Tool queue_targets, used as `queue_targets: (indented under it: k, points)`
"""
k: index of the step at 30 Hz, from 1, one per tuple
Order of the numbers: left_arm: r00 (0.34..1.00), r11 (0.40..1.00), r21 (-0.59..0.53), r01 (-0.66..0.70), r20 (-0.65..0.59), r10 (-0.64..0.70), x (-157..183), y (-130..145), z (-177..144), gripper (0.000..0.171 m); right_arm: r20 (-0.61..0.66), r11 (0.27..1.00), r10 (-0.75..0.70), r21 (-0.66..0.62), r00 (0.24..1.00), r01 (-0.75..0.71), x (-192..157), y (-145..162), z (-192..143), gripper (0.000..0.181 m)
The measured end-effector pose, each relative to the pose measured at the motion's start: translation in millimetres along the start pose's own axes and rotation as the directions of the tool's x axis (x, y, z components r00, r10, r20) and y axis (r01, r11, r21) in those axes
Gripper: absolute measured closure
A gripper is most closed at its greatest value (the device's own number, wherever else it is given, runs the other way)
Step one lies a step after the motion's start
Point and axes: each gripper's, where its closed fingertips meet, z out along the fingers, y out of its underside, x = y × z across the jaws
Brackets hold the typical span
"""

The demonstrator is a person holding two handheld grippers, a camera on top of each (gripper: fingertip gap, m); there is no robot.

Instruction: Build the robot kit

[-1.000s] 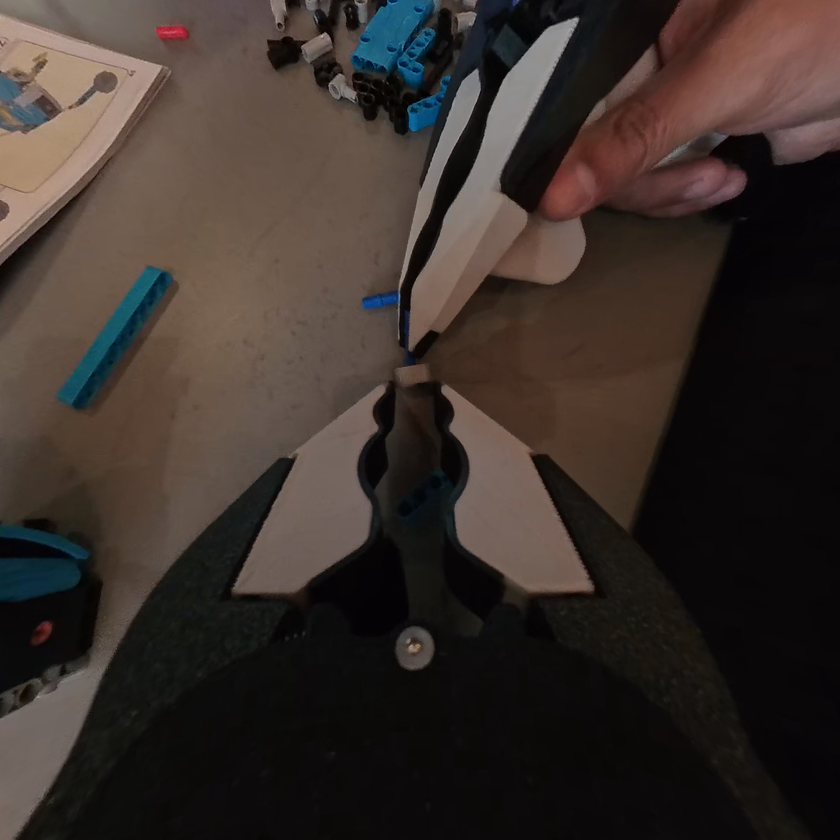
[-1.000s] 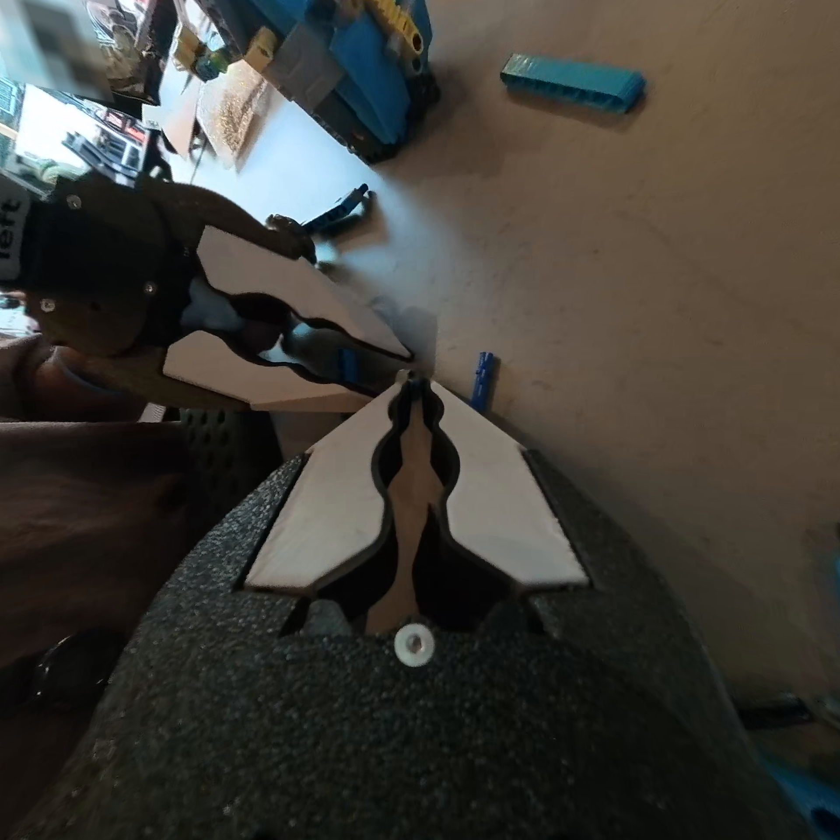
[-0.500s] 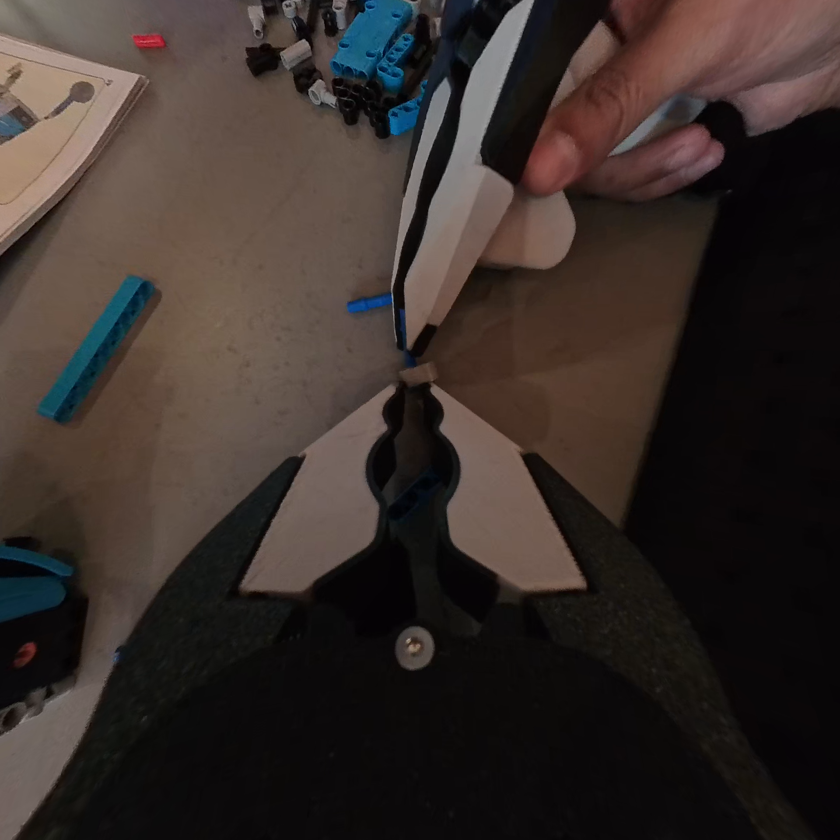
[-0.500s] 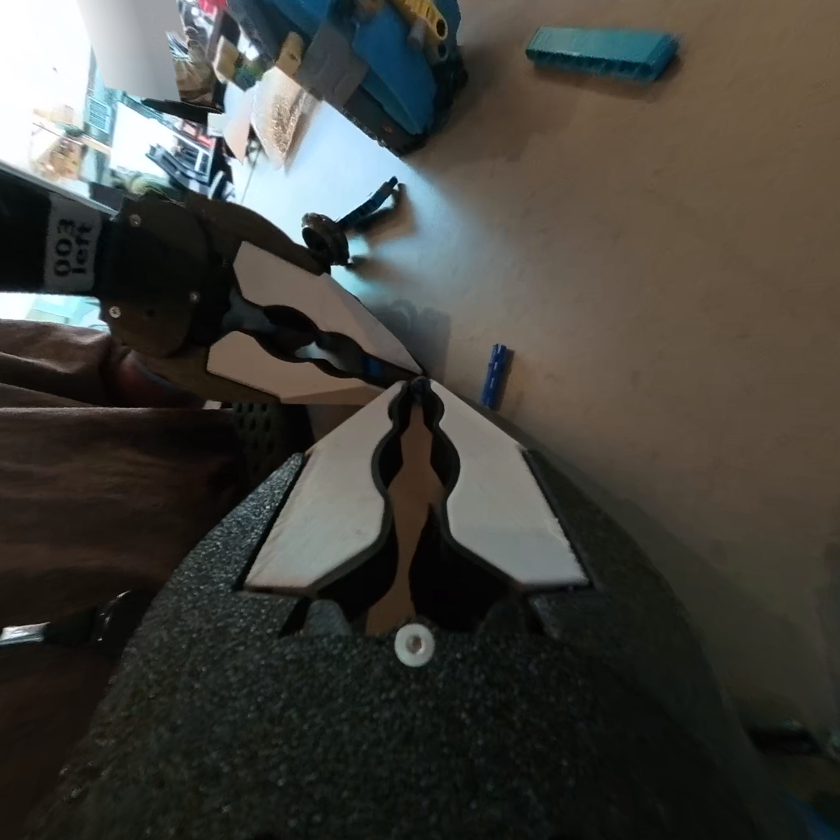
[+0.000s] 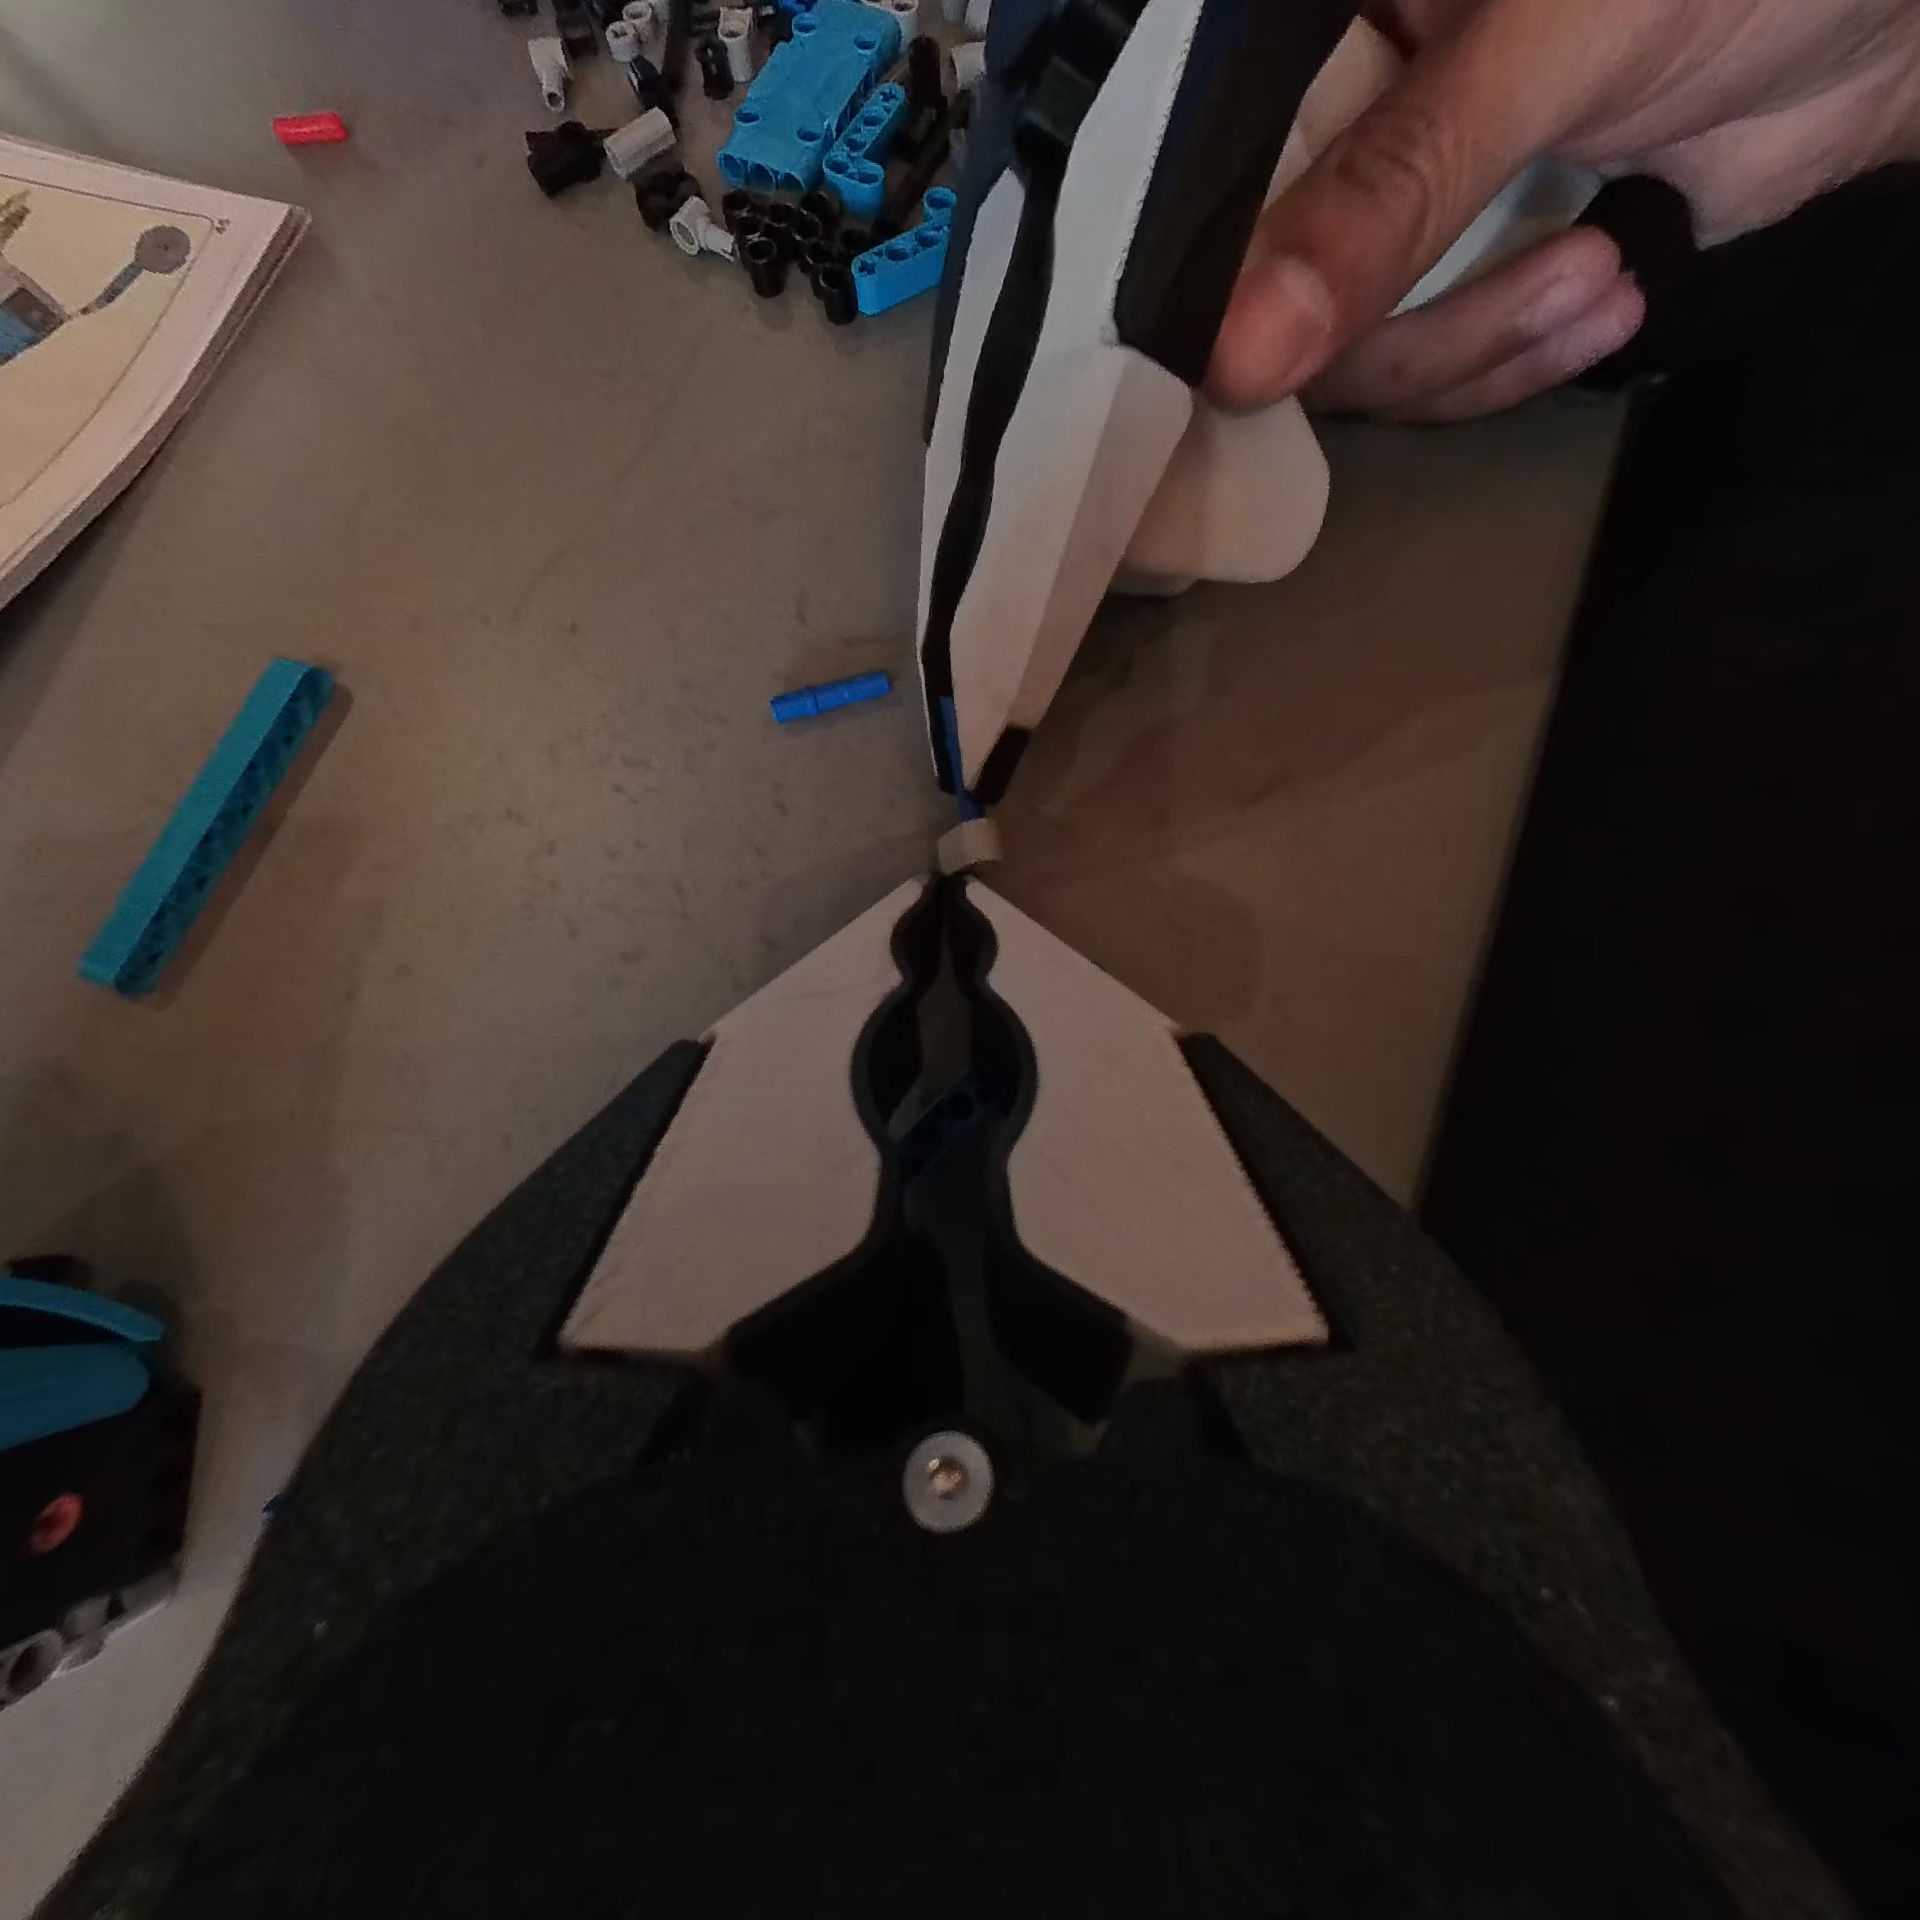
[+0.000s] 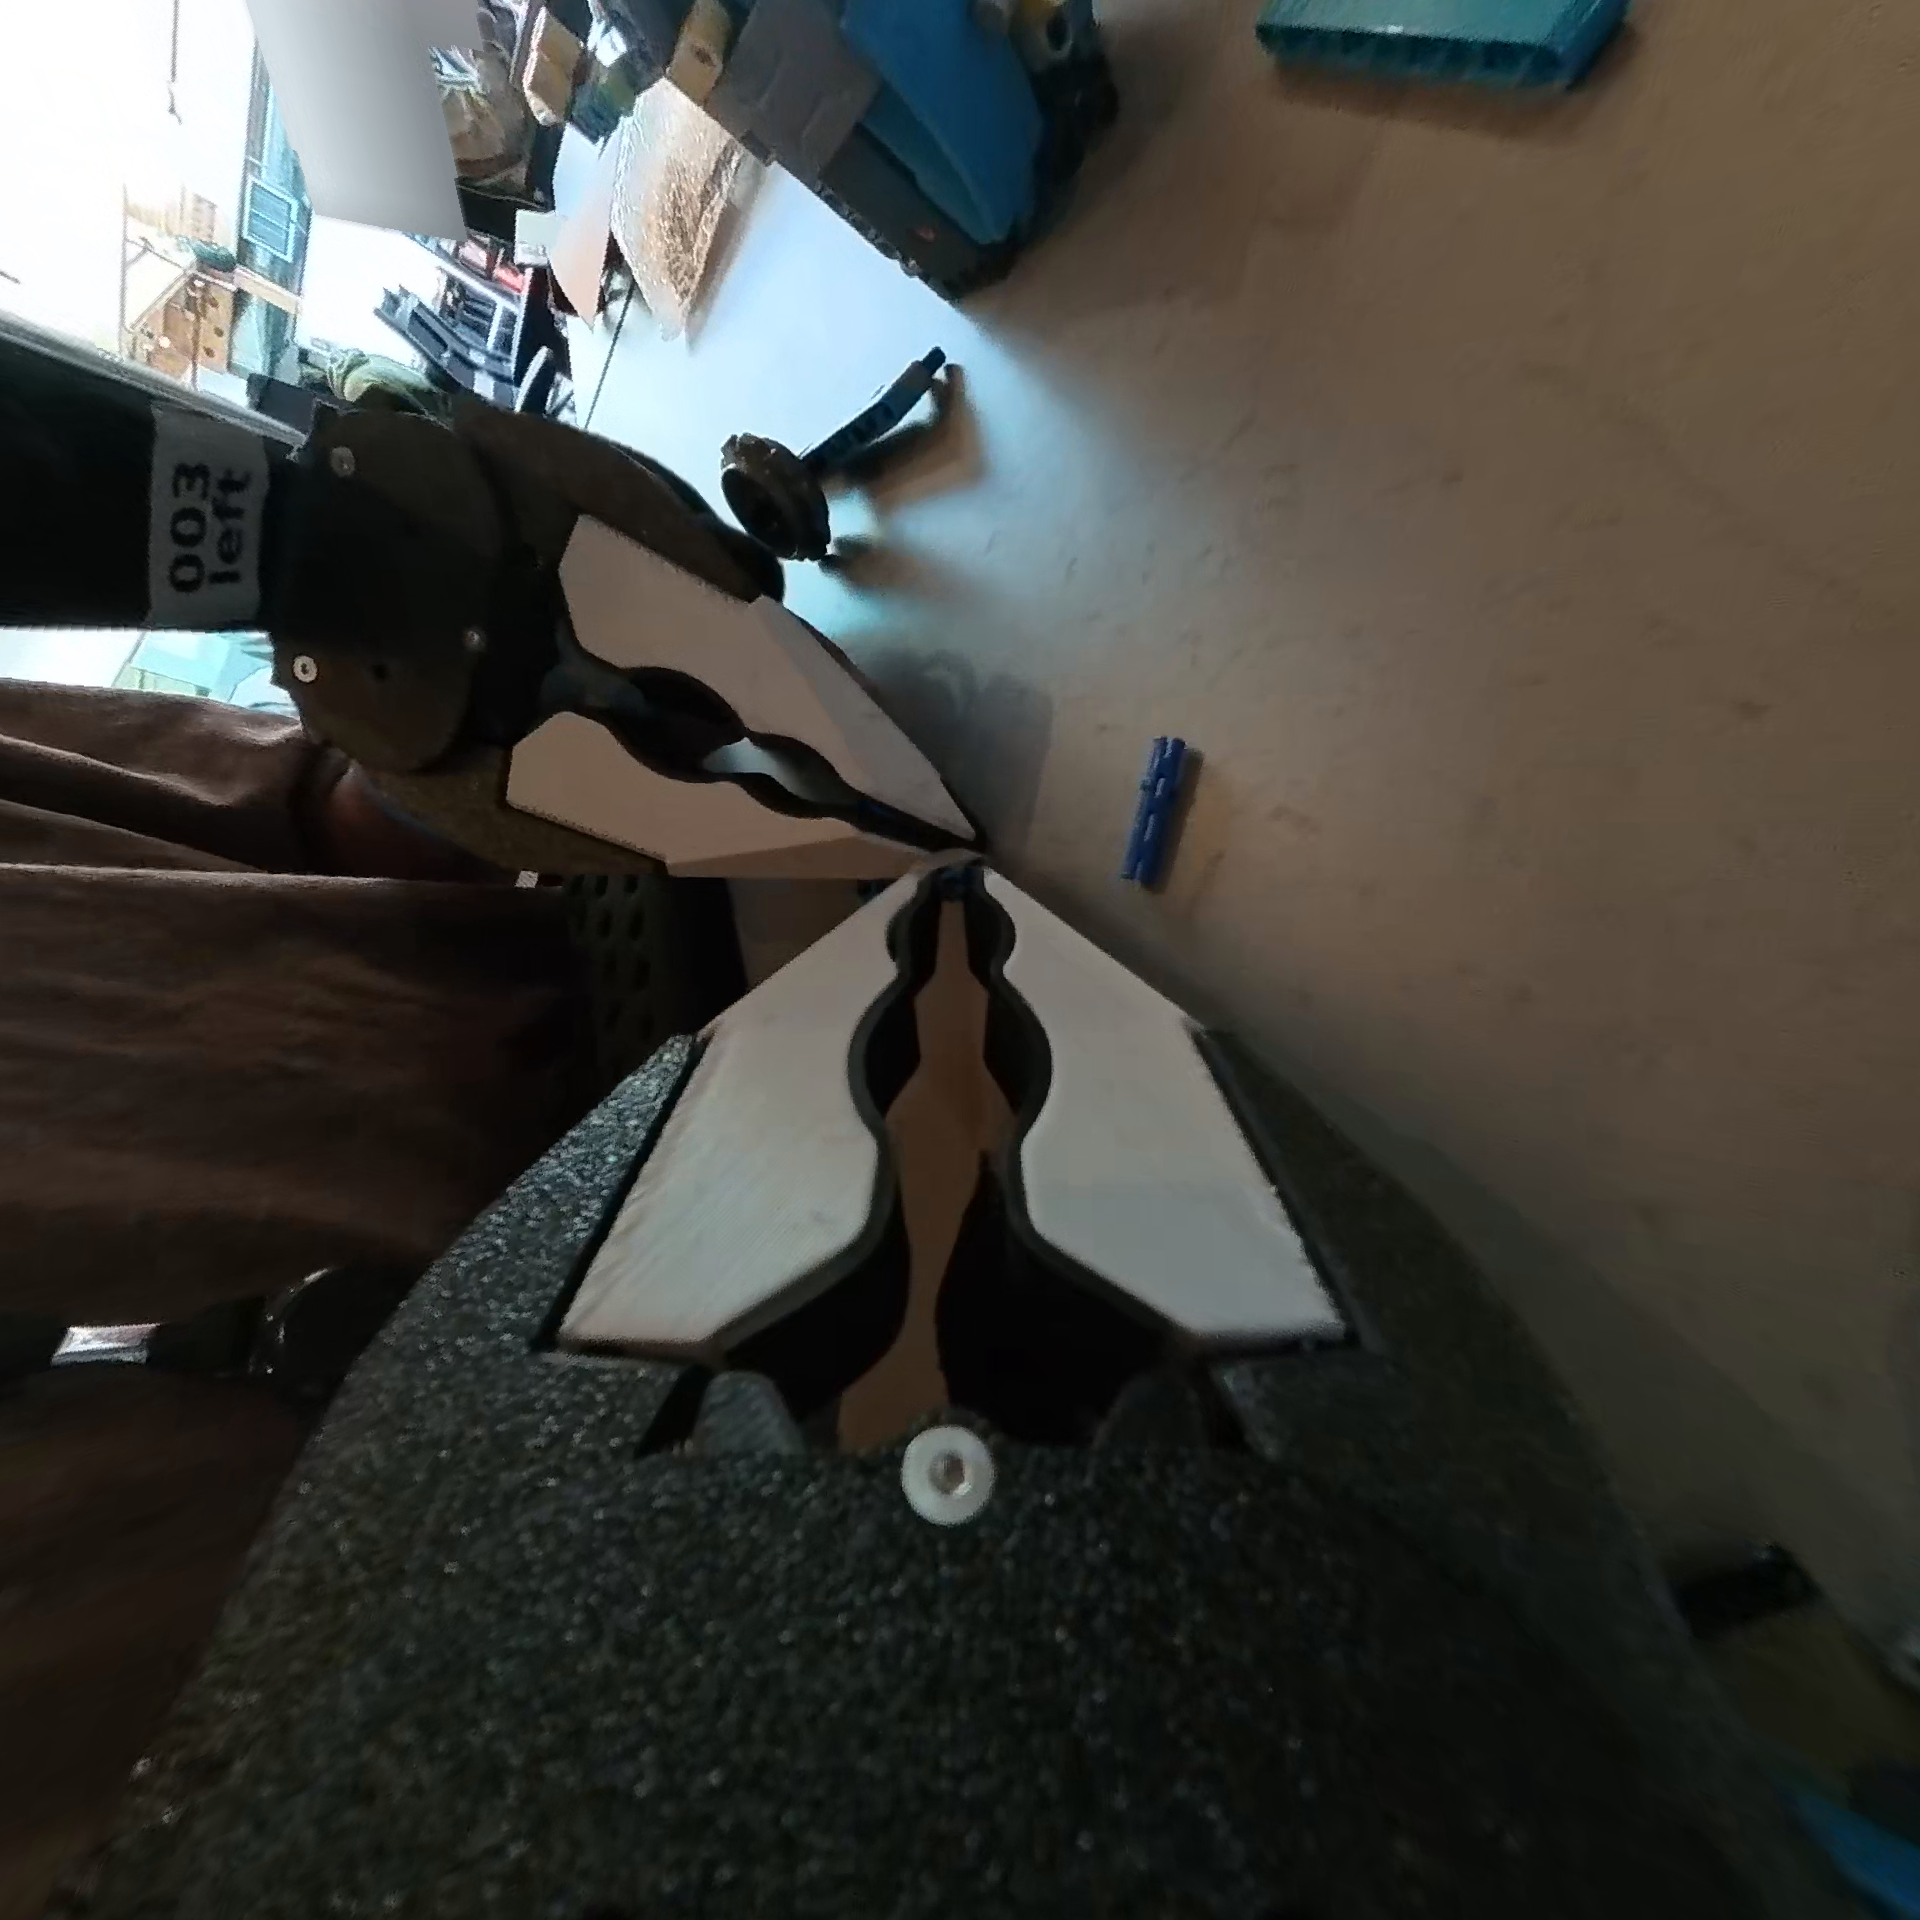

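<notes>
My left gripper (image 5: 951, 883) is shut on a small grey sleeve piece (image 5: 968, 844) that sticks out past its tips. A blue part (image 5: 951, 1117) also shows deeper between its jaws. My right gripper (image 5: 971, 774), held by a hand (image 5: 1455, 208), comes down from above. It is shut on a thin blue pin (image 5: 966, 805) whose end meets the grey piece. In the right wrist view the right gripper (image 6: 951, 871) and the left gripper (image 6: 961, 831) stand tip to tip just above the table. A loose blue pin (image 5: 831, 694) lies next to them and also shows in the right wrist view (image 6: 1158, 810).
A teal beam (image 5: 208, 826) lies to the left. A pile of blue, black and grey parts (image 5: 810, 156), a red pin (image 5: 309, 127) and a booklet (image 5: 104, 312) lie farther off. A blue and black model (image 6: 935, 135) and a black wheel (image 6: 774, 494) sit beyond. The table edge (image 5: 1507, 831) is close on the right. The grippers are tip to tip, or close to it.
The two grippers have stayed tip to tip, both shut. In the right wrist view the left gripper has drawn closer until the tips meet. The grey piece now sits slightly tilted.
</notes>
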Motion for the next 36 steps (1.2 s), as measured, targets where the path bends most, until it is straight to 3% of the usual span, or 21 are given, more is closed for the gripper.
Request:
queue_targets:
  k: [12,21,36]
  points:
    - [0.998,0.998,0.007,0.055,-0.013,-0.055,0.0,-0.5,0.2,0.171,-0.015,0.999,-0.019,0.042,1.000,0.020,-2.1,-3.6,1.3,0.176]
    - [0.998,0.998,0.007,0.058,-0.021,-0.058,0.0,-0.5,0.2,0.171,0.054,0.995,0.101,0.019,0.993,-0.103,-2.3,-5.1,2.5,0.177]
    - [0.997,0.998,0.006,0.066,-0.027,-0.066,0.0,-0.1,0.1,0.171,0.054,0.995,0.095,0.008,0.994,-0.096,-1.2,-2.4,0.5,0.177]
